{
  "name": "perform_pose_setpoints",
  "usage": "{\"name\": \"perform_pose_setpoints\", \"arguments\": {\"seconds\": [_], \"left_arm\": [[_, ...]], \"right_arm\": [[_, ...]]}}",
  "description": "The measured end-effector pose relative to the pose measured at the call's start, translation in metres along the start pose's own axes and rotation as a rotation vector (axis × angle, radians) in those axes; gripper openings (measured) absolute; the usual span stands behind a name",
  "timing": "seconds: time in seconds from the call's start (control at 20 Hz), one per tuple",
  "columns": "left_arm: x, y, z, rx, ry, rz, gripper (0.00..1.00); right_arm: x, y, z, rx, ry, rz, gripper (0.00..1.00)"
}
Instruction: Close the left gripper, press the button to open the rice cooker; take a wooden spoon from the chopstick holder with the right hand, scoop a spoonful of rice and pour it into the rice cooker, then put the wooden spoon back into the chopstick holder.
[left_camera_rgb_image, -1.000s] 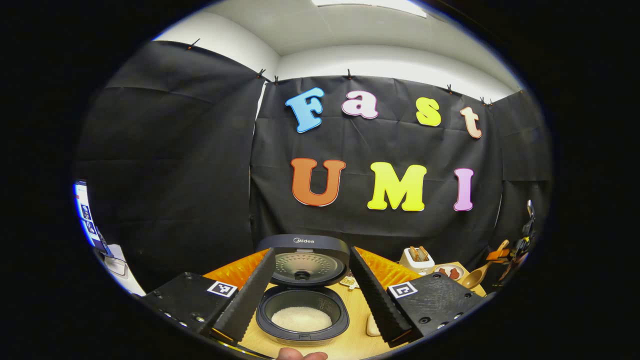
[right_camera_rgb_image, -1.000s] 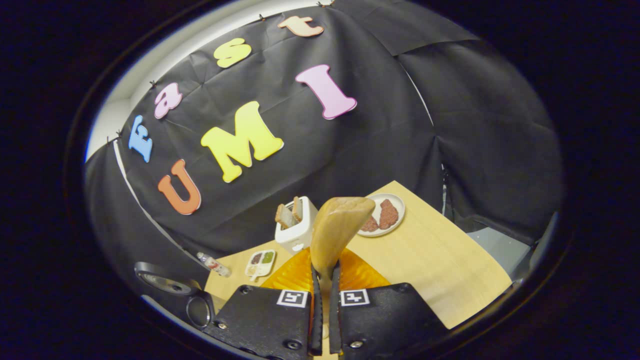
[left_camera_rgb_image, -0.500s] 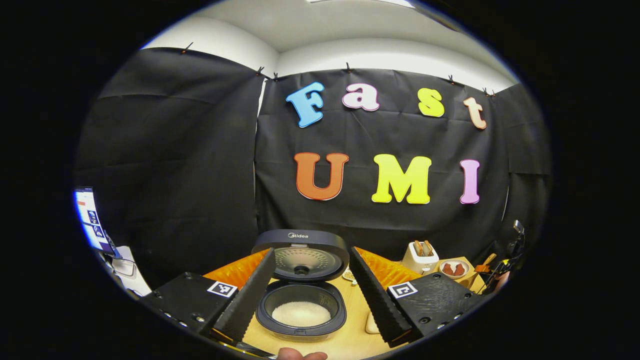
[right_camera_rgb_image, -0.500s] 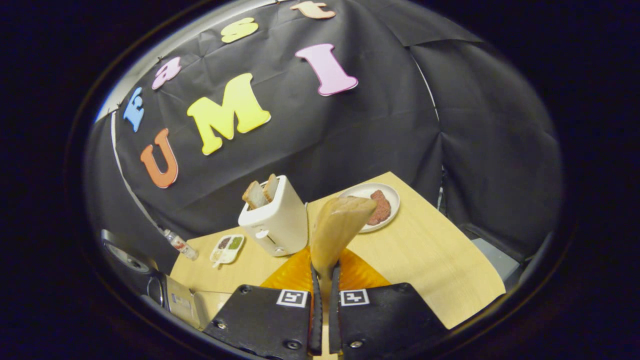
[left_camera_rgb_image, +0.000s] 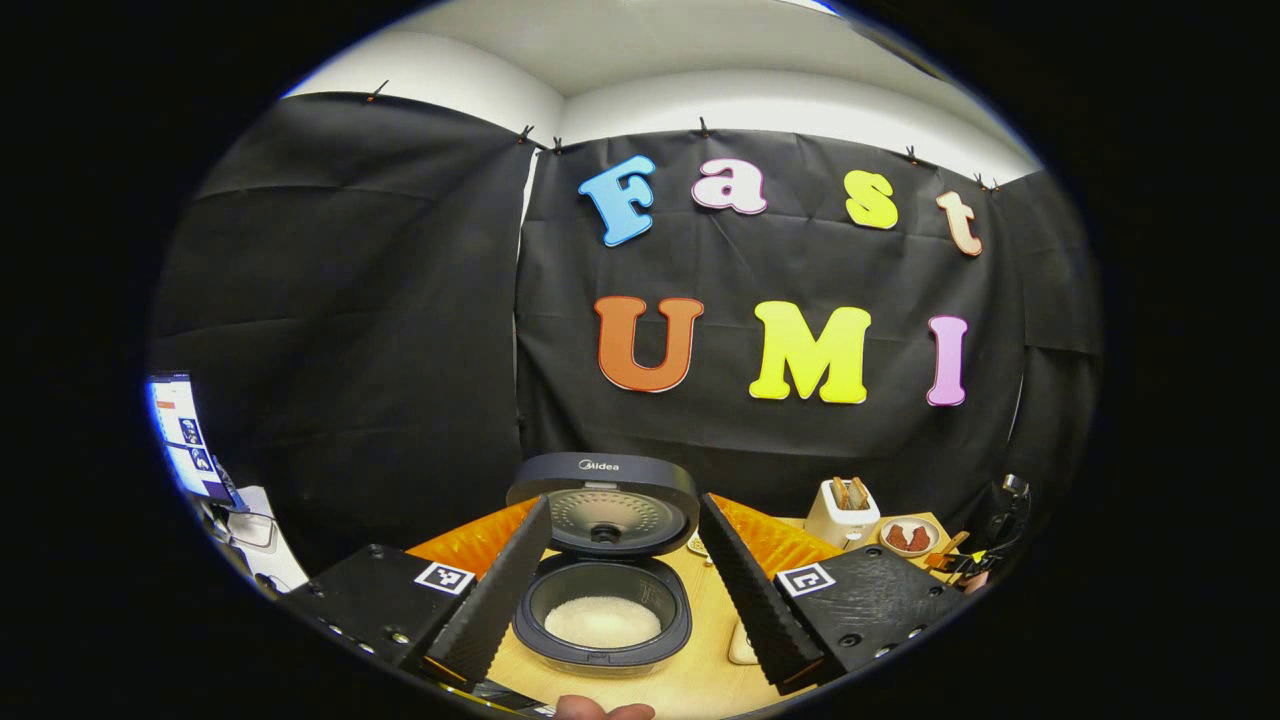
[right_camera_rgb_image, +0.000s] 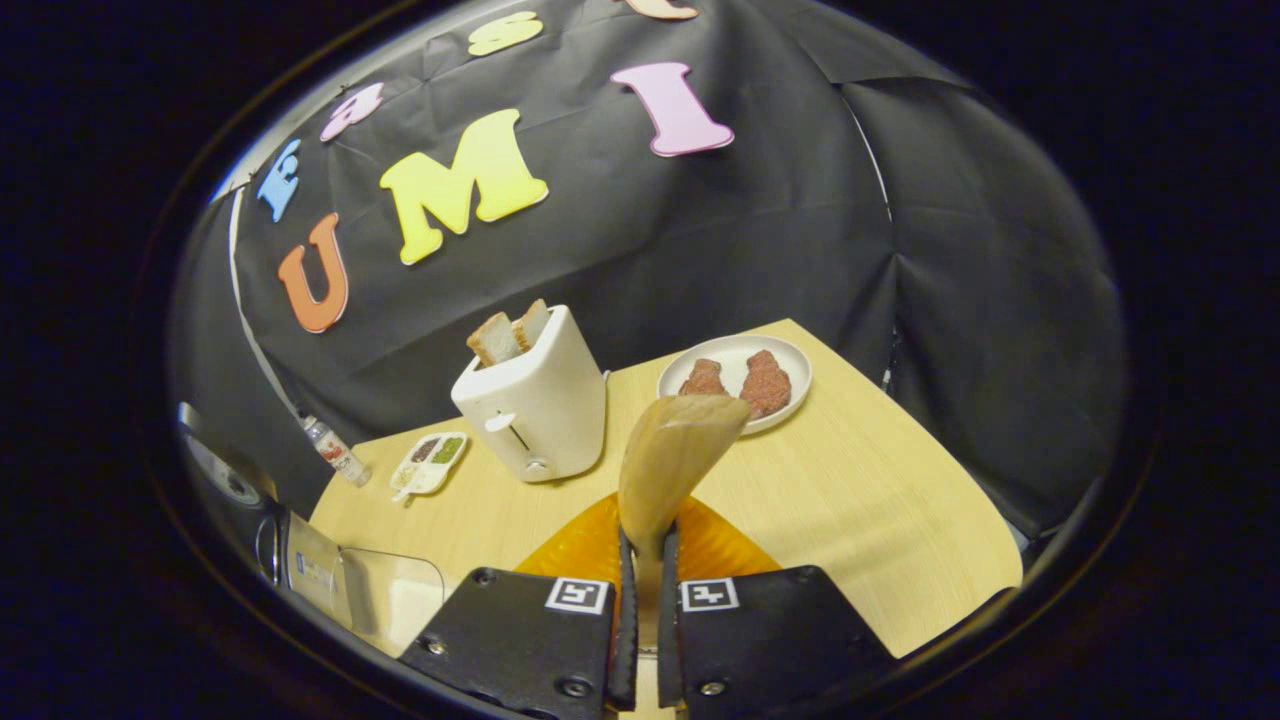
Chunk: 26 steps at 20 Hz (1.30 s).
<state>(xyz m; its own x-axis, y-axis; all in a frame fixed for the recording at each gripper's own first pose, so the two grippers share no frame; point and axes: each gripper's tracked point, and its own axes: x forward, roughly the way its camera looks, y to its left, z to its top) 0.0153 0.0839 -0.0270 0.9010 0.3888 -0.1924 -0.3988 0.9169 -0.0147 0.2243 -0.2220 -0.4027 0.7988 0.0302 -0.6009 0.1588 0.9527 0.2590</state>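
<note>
Two fingers of the right gripper (right_camera_rgb_image: 640, 620) stand nearly together at the bottom of the right gripper view, clenched on the handle of one wooden spoon (right_camera_rgb_image: 672, 455). The spoon's bowl rises above the fingertips, tilted to the right, held in the air over the table (right_camera_rgb_image: 880, 520); whether it carries rice I cannot tell. Beyond the spoon on the table: one white toaster (right_camera_rgb_image: 532, 405) with two bread slices standing in its slots, one plate (right_camera_rgb_image: 735, 368) with two brown pieces of food on it, one small divided dish (right_camera_rgb_image: 425, 463), and one small bottle (right_camera_rgb_image: 332, 450) near the cloth wall. One clear container (right_camera_rgb_image: 350, 590) sits at the left edge of that view, contents unclear.

In the left gripper view, the left gripper (left_camera_rgb_image: 625, 585) is spread wide, grasping nothing, its two fingers (left_camera_rgb_image: 495, 590) flanking one rice cooker (left_camera_rgb_image: 605, 565). The cooker's lid stands raised at the back, and a layer of white rice lies in the inner pot. One fingertip of the person's hand (left_camera_rgb_image: 603, 710) shows at the bottom edge. Farther right, the toaster and plate sit near the table's far corner. One lit screen (left_camera_rgb_image: 185, 440) stands far left.
</note>
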Motion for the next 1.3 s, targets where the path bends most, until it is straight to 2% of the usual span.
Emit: {"name": "perform_pose_setpoints", "arguments": {"seconds": [0.2,0.3,0.45,0.5,0.55,0.65,0.7,0.85,0.95,1.0,1.05,1.3], "left_arm": [[0.003,-0.002,0.003,0.003,-0.004,-0.015,0.95],[0.003,0.0,0.005,-0.001,-0.012,-0.02,0.94],[0.008,0.002,0.009,-0.006,-0.029,-0.028,0.95],[0.01,0.004,0.01,-0.012,-0.035,-0.033,0.95],[0.011,0.005,0.011,-0.016,-0.039,-0.038,0.94],[0.015,0.008,0.013,-0.012,-0.047,-0.041,0.94],[0.019,0.009,0.015,-0.01,-0.054,-0.041,0.95],[0.032,0.012,0.027,-0.039,-0.061,-0.043,0.94],[0.047,0.018,0.038,-0.045,-0.071,-0.029,0.94],[0.056,0.019,0.044,-0.053,-0.073,-0.031,0.94],[0.066,0.018,0.047,-0.062,-0.07,-0.035,0.94],[0.135,0.023,0.025,-0.07,0.053,-0.03,0.95]], "right_arm": [[-0.002,-0.001,-0.003,0.026,0.012,-0.002,0.18],[-0.01,-0.003,0.008,0.011,-0.015,-0.021,0.19],[-0.027,-0.001,0.031,-0.027,-0.066,-0.035,0.58],[-0.034,-0.001,0.042,-0.043,-0.086,-0.046,0.65],[-0.042,-0.001,0.054,-0.061,-0.112,-0.055,0.77],[-0.063,0.002,0.078,-0.097,-0.168,-0.068,0.79],[-0.074,0.008,0.09,-0.124,-0.194,-0.069,0.77],[-0.116,0.031,0.12,-0.242,-0.26,-0.066,0.83],[-0.147,0.05,0.136,-0.287,-0.311,-0.051,0.95],[-0.162,0.059,0.141,-0.304,-0.334,-0.046,0.92],[-0.176,0.068,0.141,-0.316,-0.35,-0.036,1.0],[-0.235,0.1,0.129,-0.316,-0.36,-0.017,1.0]]}}
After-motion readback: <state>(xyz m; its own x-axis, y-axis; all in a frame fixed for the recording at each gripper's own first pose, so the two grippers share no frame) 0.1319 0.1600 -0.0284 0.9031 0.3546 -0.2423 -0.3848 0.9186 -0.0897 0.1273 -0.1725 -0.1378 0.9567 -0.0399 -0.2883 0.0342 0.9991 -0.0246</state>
